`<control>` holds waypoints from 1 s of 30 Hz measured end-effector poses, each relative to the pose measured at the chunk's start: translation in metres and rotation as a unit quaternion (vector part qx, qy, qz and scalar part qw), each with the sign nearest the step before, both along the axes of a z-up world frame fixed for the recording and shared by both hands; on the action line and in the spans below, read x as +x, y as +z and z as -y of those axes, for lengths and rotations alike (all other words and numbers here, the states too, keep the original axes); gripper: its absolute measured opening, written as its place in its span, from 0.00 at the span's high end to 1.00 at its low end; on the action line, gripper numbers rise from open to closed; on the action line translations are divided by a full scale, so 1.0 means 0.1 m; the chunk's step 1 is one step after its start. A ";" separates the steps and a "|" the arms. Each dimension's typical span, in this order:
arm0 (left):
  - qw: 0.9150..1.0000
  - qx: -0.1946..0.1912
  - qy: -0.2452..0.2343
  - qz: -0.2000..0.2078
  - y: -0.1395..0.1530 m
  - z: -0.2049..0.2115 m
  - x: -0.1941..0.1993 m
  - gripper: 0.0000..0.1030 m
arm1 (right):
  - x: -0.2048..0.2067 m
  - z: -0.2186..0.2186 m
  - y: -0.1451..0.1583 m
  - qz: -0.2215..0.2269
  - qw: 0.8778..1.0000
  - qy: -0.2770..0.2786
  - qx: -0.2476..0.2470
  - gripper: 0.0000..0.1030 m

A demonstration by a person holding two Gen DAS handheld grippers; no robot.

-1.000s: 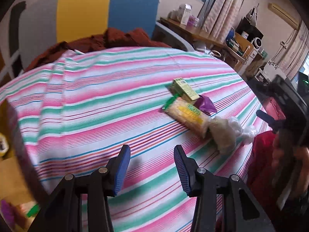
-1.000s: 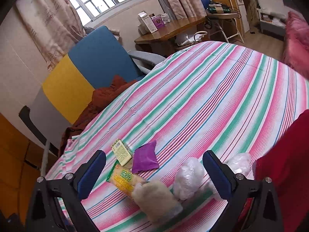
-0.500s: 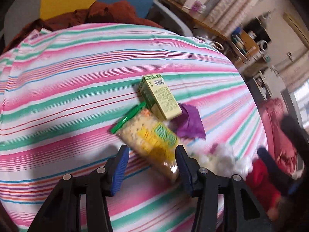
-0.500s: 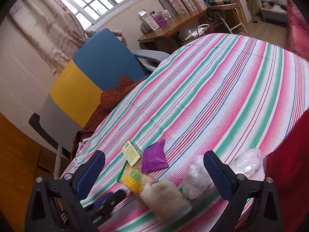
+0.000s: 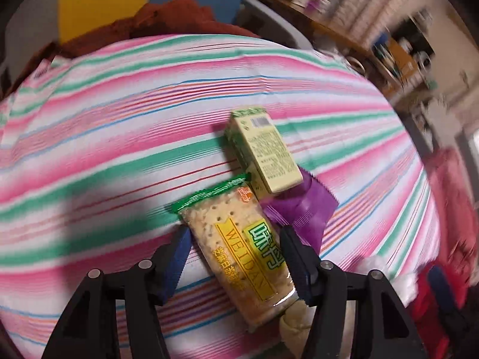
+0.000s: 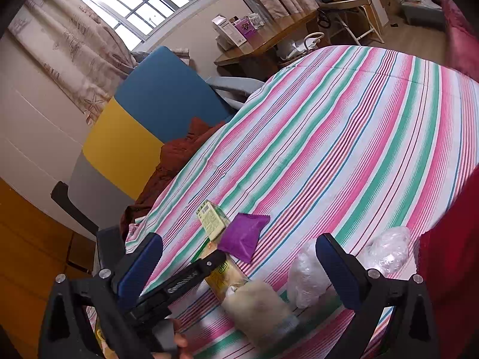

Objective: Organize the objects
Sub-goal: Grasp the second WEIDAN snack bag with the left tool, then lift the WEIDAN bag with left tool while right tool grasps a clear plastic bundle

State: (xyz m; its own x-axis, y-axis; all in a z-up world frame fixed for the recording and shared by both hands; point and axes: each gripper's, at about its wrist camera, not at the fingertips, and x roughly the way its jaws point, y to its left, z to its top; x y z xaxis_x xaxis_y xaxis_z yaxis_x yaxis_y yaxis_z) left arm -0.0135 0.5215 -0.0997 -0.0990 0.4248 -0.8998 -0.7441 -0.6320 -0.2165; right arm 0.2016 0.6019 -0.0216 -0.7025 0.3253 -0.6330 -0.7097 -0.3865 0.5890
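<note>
Left gripper (image 5: 233,249) positioned astride the cracker packet (image 5: 239,251); pick-up step in hand, grasp not yet made.

The packet lay flat on the striped cloth (image 5: 119,125), its far end touching the green carton (image 5: 262,152) and just beside the purple sachet (image 5: 302,212). The left jaws were opening, the packet between them and the pads not seen pressing on it. The right gripper (image 6: 239,264) hung released and empty above the cloth, near the clear bags (image 6: 308,272). In my judgement, the next move called for closing squarely across the packet's width and lifting without dragging the carton.
</note>
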 end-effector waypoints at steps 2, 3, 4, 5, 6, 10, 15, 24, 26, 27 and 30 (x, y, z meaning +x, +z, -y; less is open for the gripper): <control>1.000 0.005 -0.021 -0.013 0.00 0.03 0.03 0.39 | -0.01 0.00 0.00 0.005 1.000 0.001 0.001 0.00; 0.999 0.010 -0.033 -0.019 0.00 0.07 0.04 0.40 | -0.01 0.00 0.00 0.006 1.000 0.001 0.001 0.00; 0.999 0.012 -0.040 -0.023 -0.01 0.10 0.05 0.41 | -0.01 0.00 -0.01 0.008 1.000 0.001 0.002 0.00; 0.998 0.012 -0.048 -0.025 0.00 0.14 0.05 0.45 | -0.01 0.00 -0.01 0.009 1.000 0.001 0.003 0.00; 0.998 0.012 -0.053 -0.027 0.01 0.20 0.03 0.47 | -0.01 0.00 0.00 0.010 1.000 0.001 0.004 0.00; 0.998 0.009 -0.059 -0.029 0.04 0.57 -0.05 0.48 | -0.02 0.00 -0.01 0.018 1.000 0.001 0.005 0.00; 0.998 0.009 -0.057 -0.035 0.06 1.06 -0.06 0.48 | -0.06 0.00 0.00 0.031 0.999 0.005 0.012 0.00; 0.997 0.028 -0.048 -0.060 0.07 1.88 0.15 0.47 | -0.03 -0.07 -0.08 0.011 1.000 0.016 -0.022 0.00; 0.996 0.039 -0.052 -0.063 0.05 1.93 0.15 0.46 | -0.03 -0.12 -0.08 0.007 0.998 0.044 -0.039 0.01; 0.996 0.042 -0.050 -0.062 0.04 1.92 0.15 0.46 | -0.05 -0.15 -0.07 0.019 0.997 0.061 -0.046 0.03; 0.995 0.042 -0.054 -0.072 0.02 1.85 0.16 0.45 | -0.10 -0.19 -0.02 0.085 0.991 0.095 -0.035 0.13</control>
